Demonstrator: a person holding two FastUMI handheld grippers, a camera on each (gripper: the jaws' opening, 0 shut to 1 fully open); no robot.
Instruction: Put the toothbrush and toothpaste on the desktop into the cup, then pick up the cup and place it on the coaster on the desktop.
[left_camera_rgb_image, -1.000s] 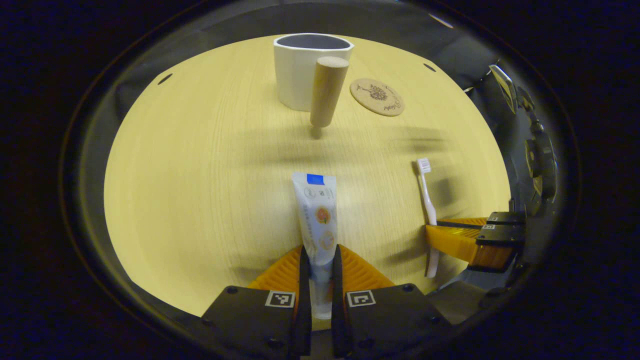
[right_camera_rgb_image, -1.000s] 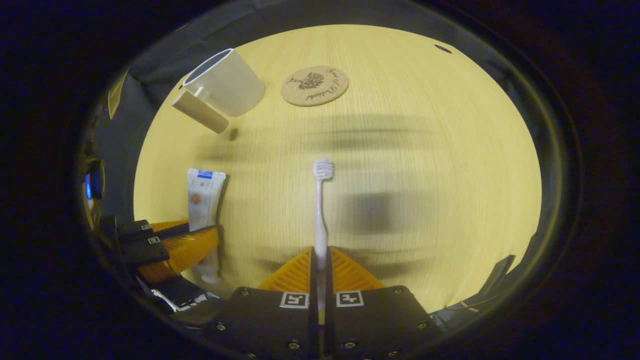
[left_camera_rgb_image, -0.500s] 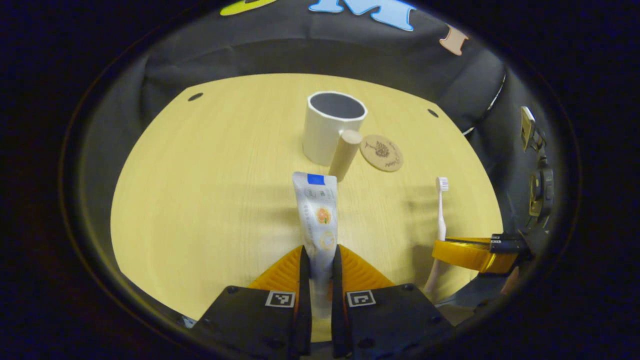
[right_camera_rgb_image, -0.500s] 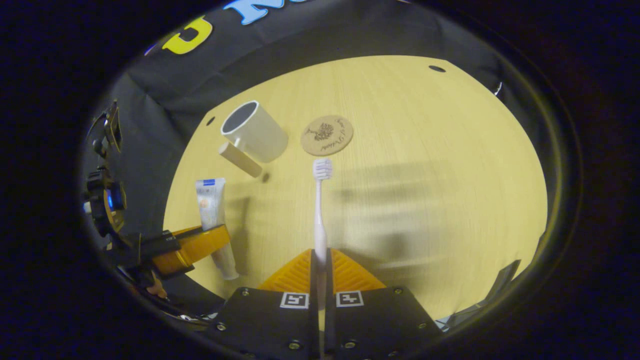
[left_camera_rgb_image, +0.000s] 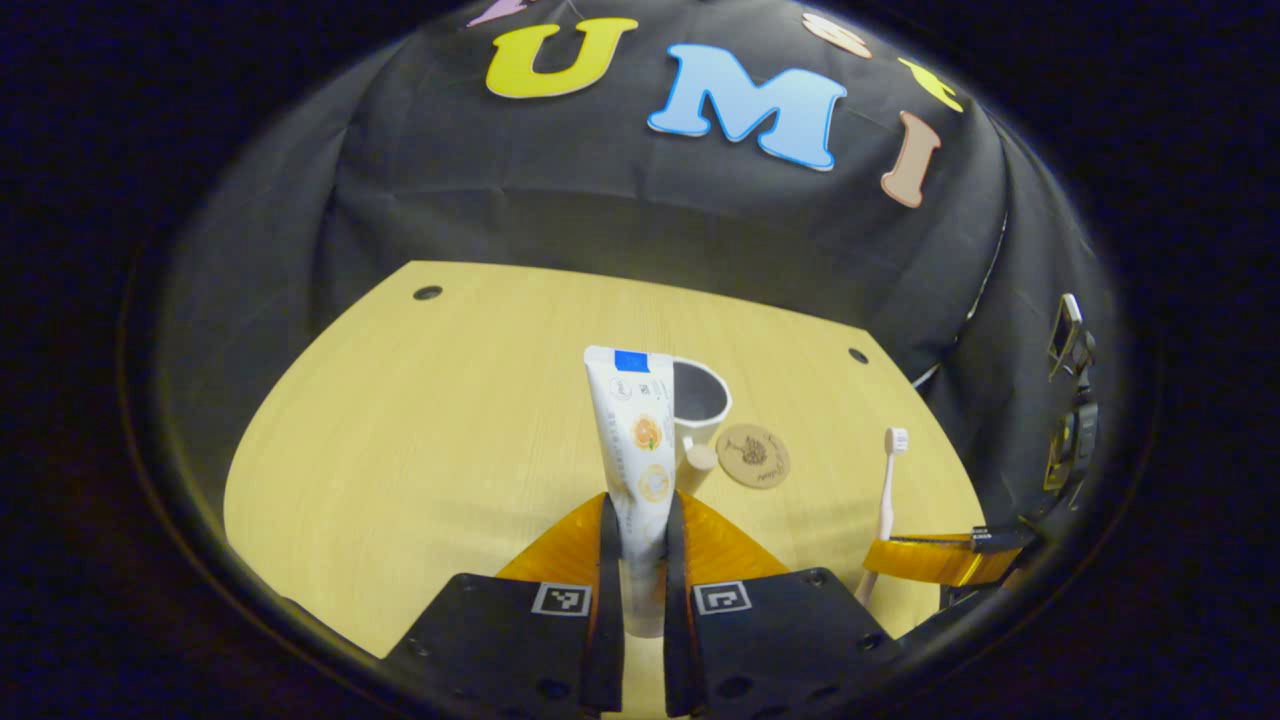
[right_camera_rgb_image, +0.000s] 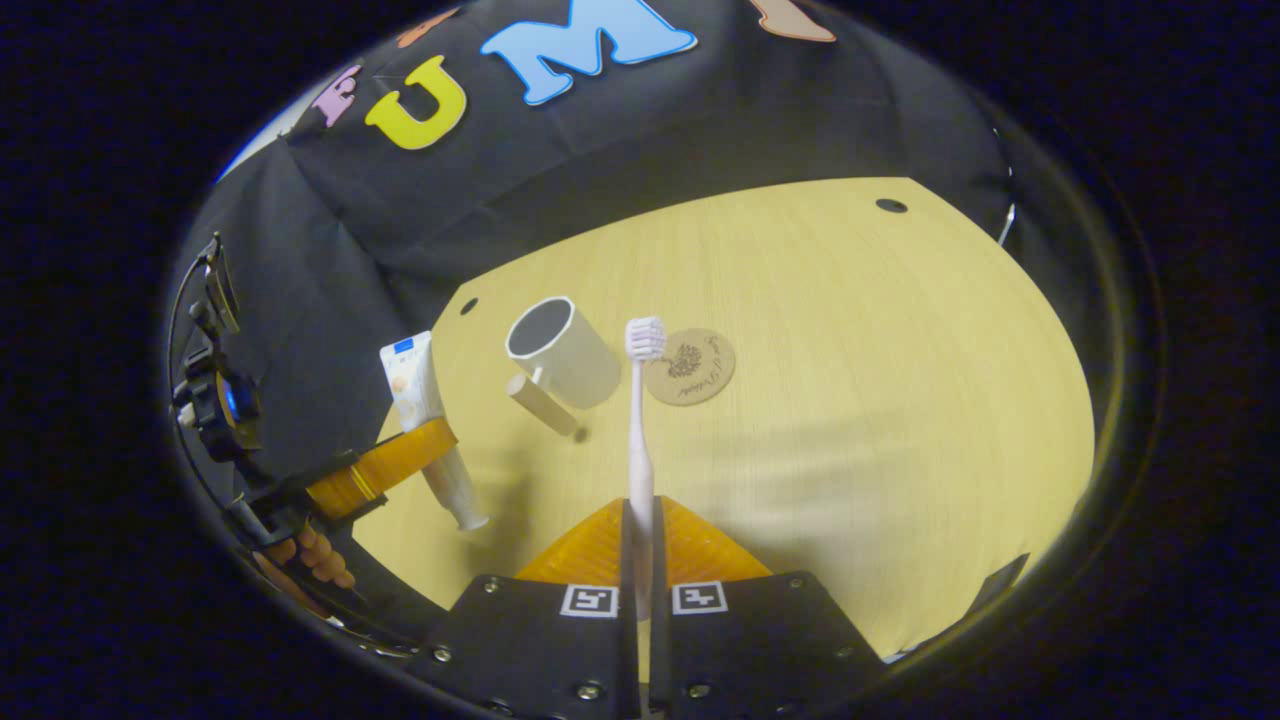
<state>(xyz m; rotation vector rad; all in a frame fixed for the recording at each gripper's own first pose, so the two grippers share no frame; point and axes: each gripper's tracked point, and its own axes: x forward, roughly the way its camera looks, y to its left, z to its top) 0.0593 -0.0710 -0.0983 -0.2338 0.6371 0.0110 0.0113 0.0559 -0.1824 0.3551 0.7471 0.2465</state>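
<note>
On the surface (right_camera_rgb_image: 850, 400) the cup (right_camera_rgb_image: 560, 350) stands empty beside the bare coaster (right_camera_rgb_image: 690, 366); my left hand-held gripper (left_camera_rgb_image: 635, 540) clamps the toothpaste (left_camera_rgb_image: 632, 440), my right hand-held gripper (right_camera_rgb_image: 638, 530) the toothbrush (right_camera_rgb_image: 640, 420); nothing is placed yet.

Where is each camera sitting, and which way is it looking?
Left gripper view: rides on the left gripper, looking along its fingers shut on the toothpaste, toward the cup and wall.
Right gripper view: rides on the right gripper, looking along its fingers shut on the toothbrush; a hand holds the other gripper at left.
Both share the table, cup, coaster, toothpaste and toothbrush.
</note>
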